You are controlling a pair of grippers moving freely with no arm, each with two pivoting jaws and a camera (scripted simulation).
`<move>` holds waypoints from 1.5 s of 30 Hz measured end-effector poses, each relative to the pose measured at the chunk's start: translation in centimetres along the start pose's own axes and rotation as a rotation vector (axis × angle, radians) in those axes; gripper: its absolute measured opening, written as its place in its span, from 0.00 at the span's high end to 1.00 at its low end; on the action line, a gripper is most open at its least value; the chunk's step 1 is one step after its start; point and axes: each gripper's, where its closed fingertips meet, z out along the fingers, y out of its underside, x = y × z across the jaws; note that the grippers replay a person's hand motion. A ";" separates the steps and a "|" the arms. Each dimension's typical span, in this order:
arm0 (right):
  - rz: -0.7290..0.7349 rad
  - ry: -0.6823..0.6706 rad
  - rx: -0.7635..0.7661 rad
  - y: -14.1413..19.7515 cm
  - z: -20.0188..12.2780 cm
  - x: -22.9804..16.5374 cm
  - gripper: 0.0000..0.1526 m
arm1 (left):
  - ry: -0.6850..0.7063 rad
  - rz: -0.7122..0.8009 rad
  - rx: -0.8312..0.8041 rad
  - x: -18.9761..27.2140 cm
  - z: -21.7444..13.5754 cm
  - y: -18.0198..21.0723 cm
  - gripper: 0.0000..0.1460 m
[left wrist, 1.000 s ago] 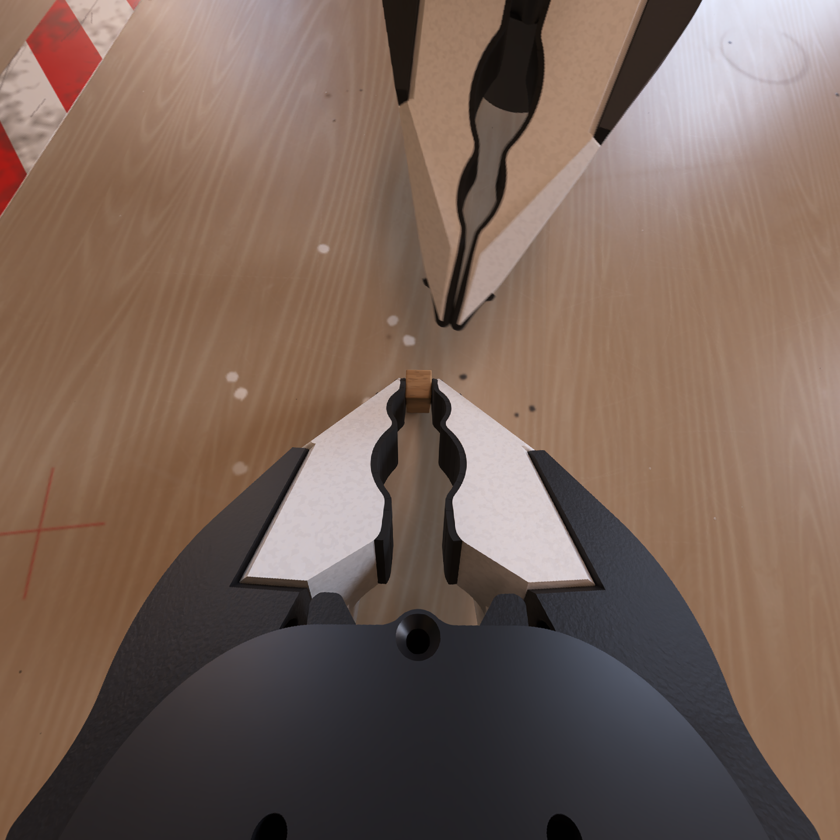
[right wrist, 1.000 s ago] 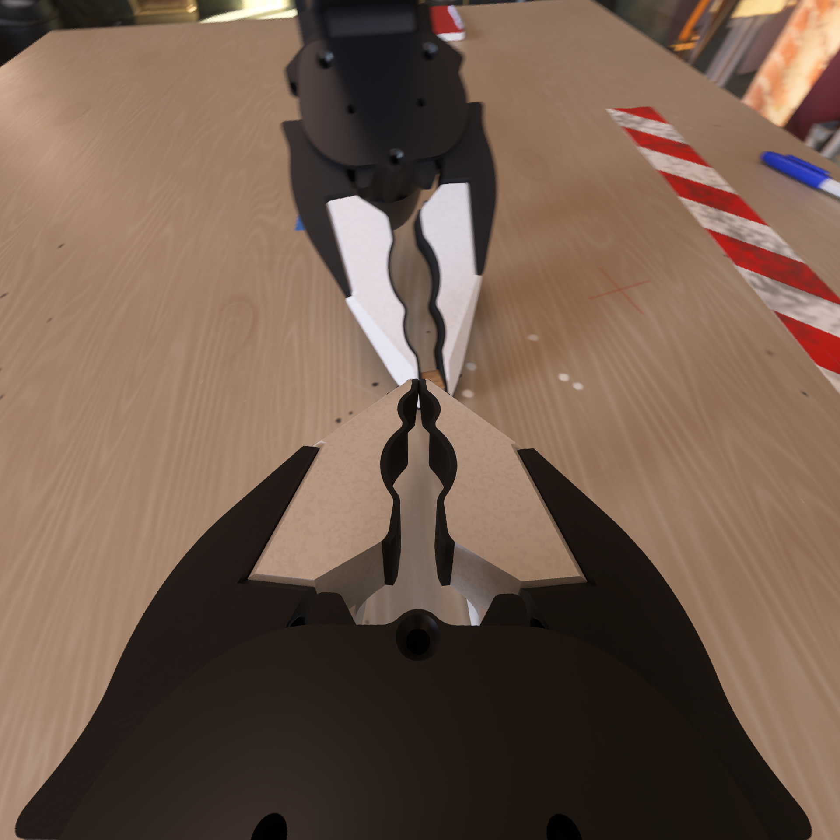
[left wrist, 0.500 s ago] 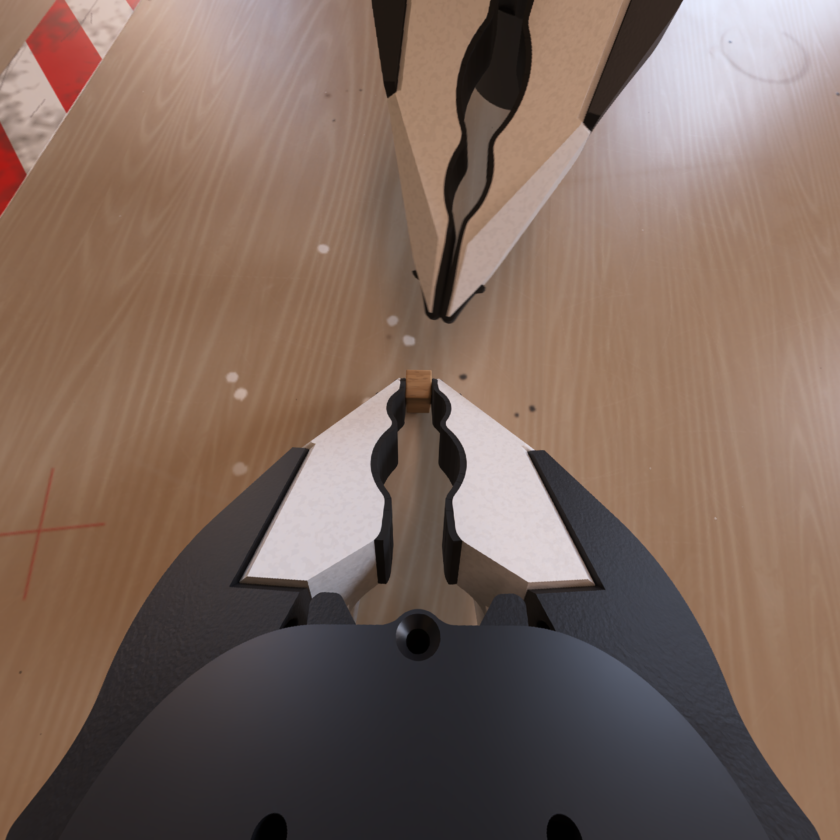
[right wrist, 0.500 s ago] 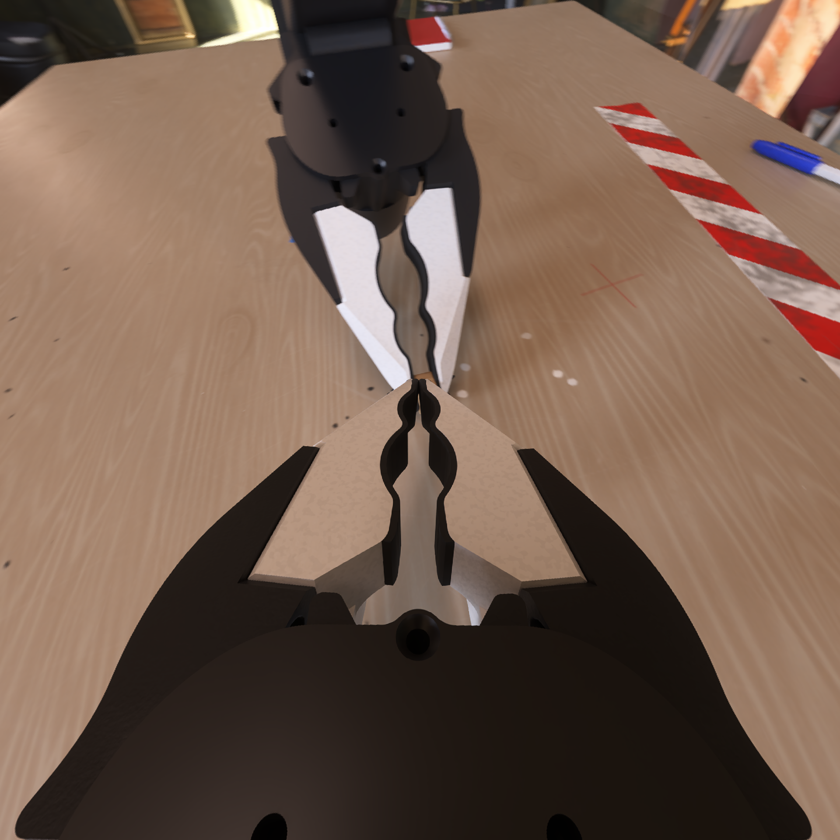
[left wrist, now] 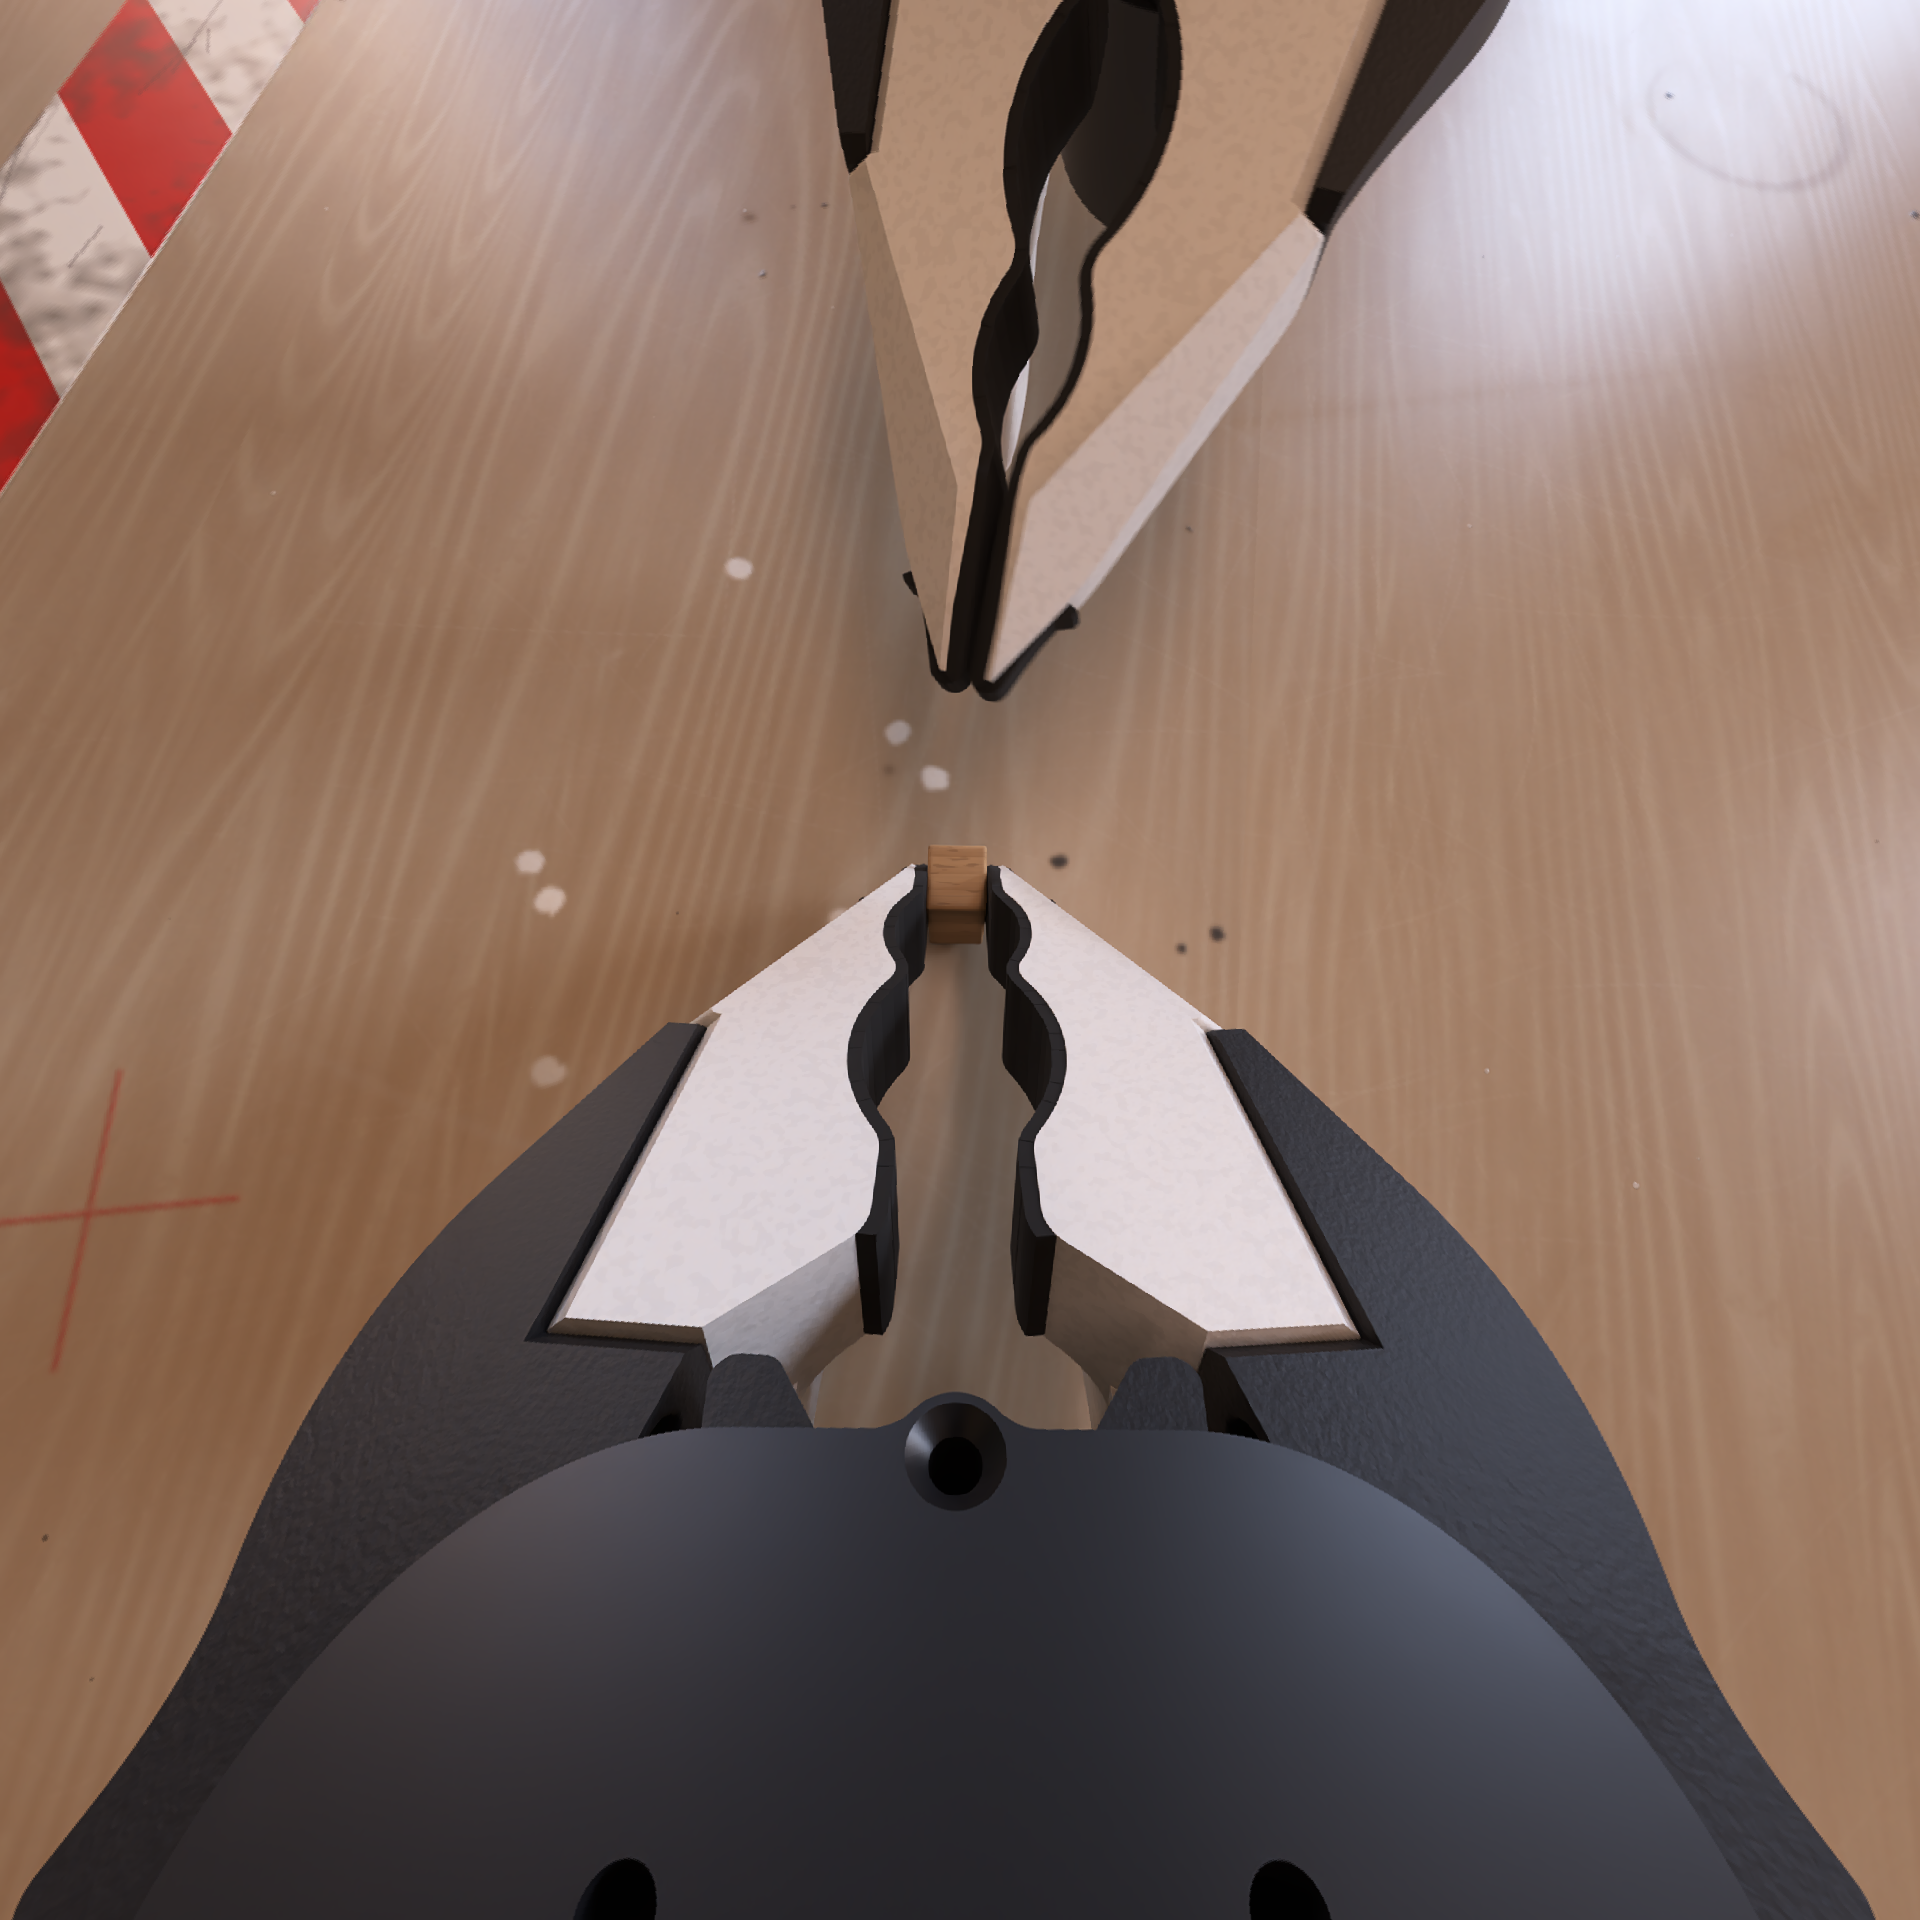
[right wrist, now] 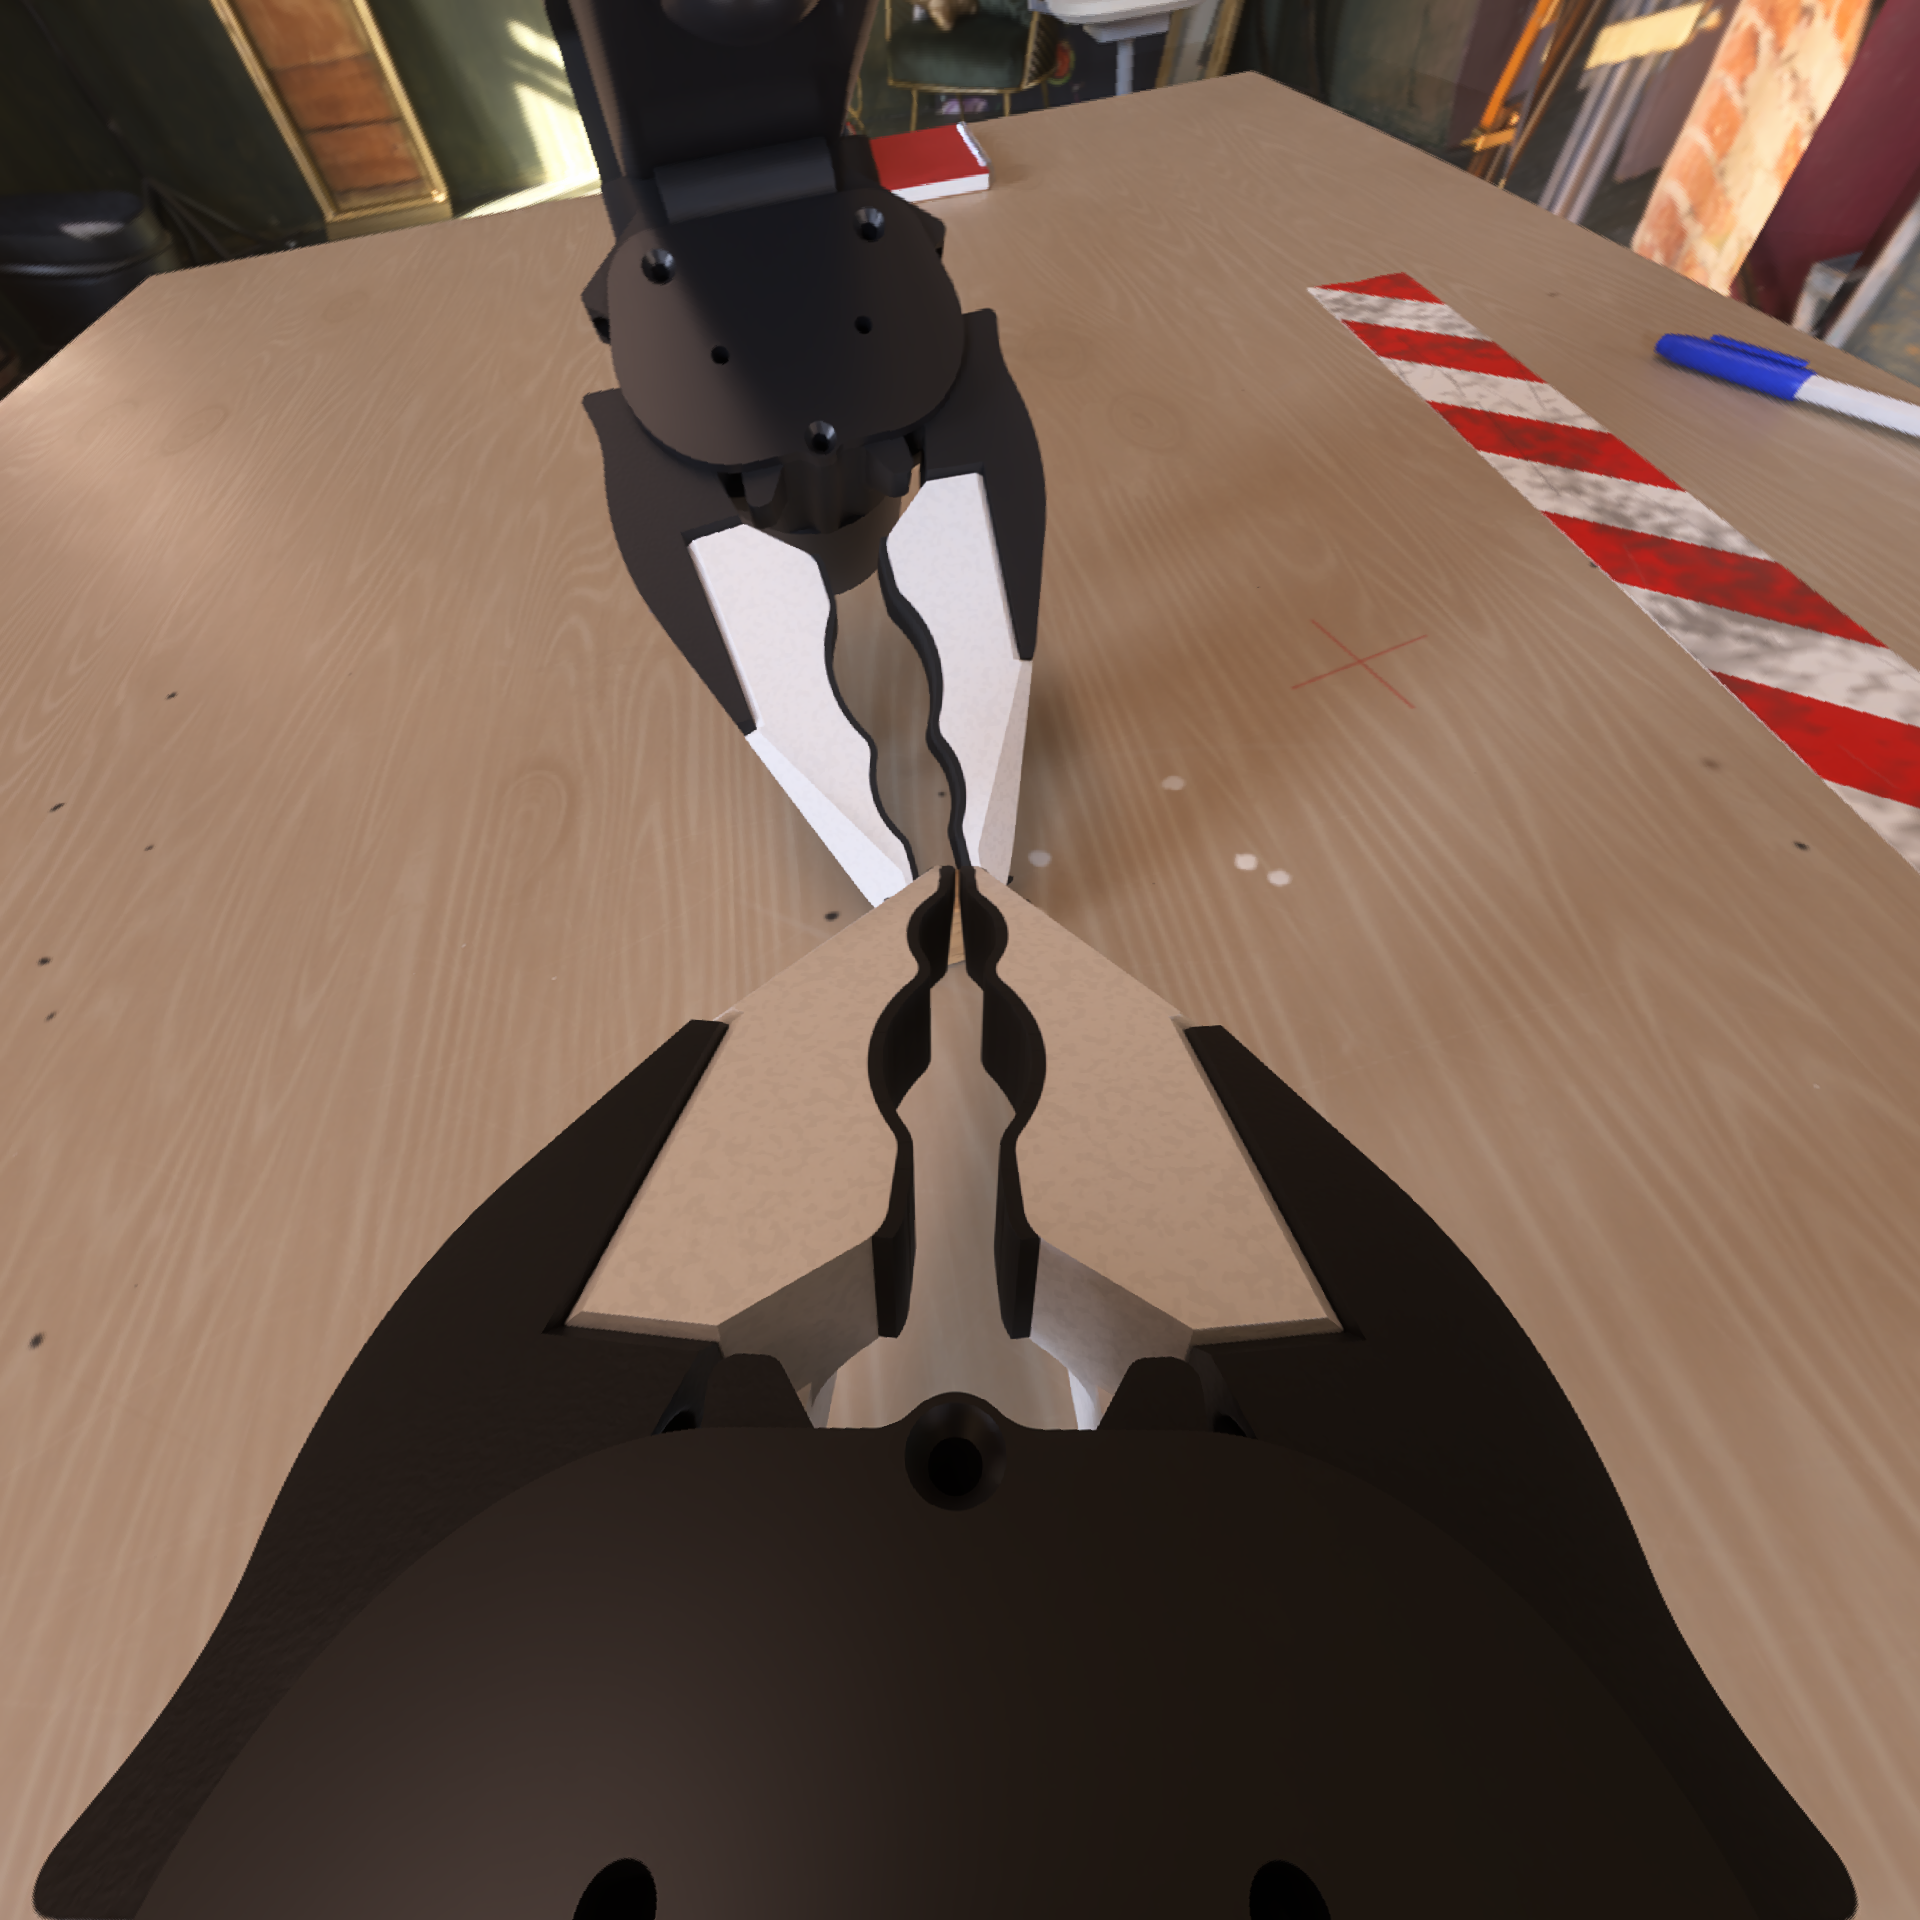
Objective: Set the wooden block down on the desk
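Note:
A small wooden block sits pinched between the white fingertips of my left gripper, low over the wooden desk. I cannot tell whether the block touches the desk. My right gripper, with tan fingers, is shut and empty. In the left wrist view the right gripper points at the block from the far side with a clear gap between them. In the right wrist view the left gripper faces me, and my own fingertips hide the block.
A red-and-white striped tape strip runs along the desk's right side, and a blue marker lies beyond it. A red cross mark and white specks lie near the grippers. A red book lies at the far edge.
My right gripper has drawn back from the block and tilted, so the gap between the two grippers has grown. My left gripper and the block have stayed put.

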 end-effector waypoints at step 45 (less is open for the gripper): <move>-0.050 -0.049 -0.055 0.7 0.5 -1.0 0.90 | 0.003 -0.002 0.000 0.1 0.0 0.0 0.93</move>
